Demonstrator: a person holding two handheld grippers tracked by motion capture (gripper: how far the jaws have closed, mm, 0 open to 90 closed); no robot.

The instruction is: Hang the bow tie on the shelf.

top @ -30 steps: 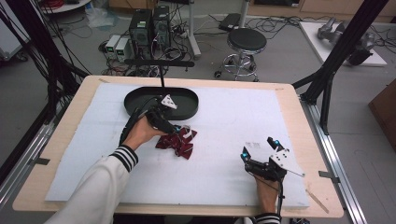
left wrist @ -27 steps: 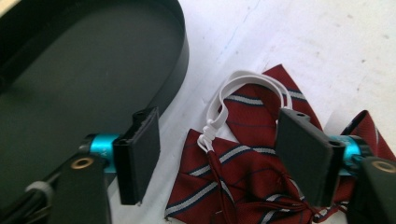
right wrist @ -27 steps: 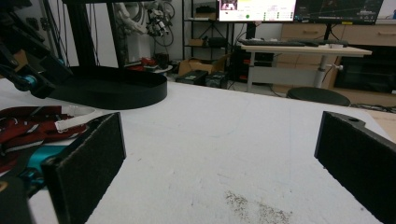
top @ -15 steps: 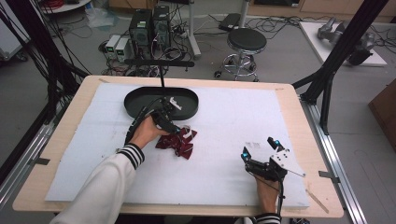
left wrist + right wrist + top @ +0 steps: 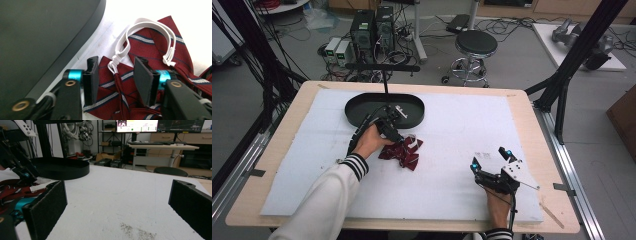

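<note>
The left tongs point(image 5: 115, 76) have just been closing around the maroon striped bow tie point(image 5: 150, 50), whose knot and white elastic strap point(image 5: 147, 23) lie between the 2 jaws; the pads do not yet press it. The black tray point(image 5: 37, 37) sits just beside them. The right tongs point(image 5: 117, 207) stand wide apart, well away, over bare table point(image 5: 120, 192).

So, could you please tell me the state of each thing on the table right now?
Bow tie: crumpled on the white mat, beside the tray, not lifted.
Elastic strap: looped, lying loose on the bow tie.
Tray: holds no bow tie.
Left gripper: jaws have just been closing, astride a fold of the bow tie, not yet pressing it.
Right gripper: open, nothing between its jaws.
</note>
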